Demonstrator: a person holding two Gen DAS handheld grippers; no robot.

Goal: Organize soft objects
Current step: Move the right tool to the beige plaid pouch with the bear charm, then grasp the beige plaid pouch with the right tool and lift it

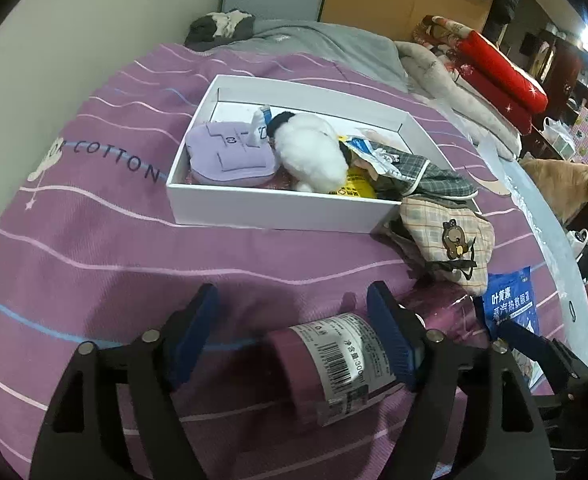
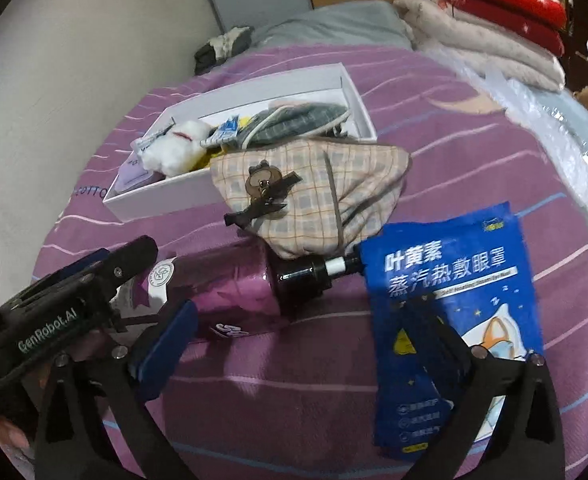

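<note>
Soft objects lie on a bed (image 1: 94, 248) under a purple striped cover, some already in a white box (image 1: 270, 210): a lilac pouch (image 1: 230, 156), a white plush (image 1: 309, 152), a grey plaid cloth (image 1: 421, 176) draped over the box's right end. A beige checked bag (image 2: 313, 196) with a bear charm rests against the box's near corner, its edge over the black cap of a purple bottle (image 2: 234, 284) lying on its side. A blue packet (image 2: 453, 304) lies flat beside the cap. The left gripper (image 1: 294, 332) stands spread astride the bottle's labelled end, the right pad touching it, the left pad clear. The right gripper (image 2: 301, 344) is spread wide, one finger near the bottle, the other over the packet, pinching nothing.
</note>
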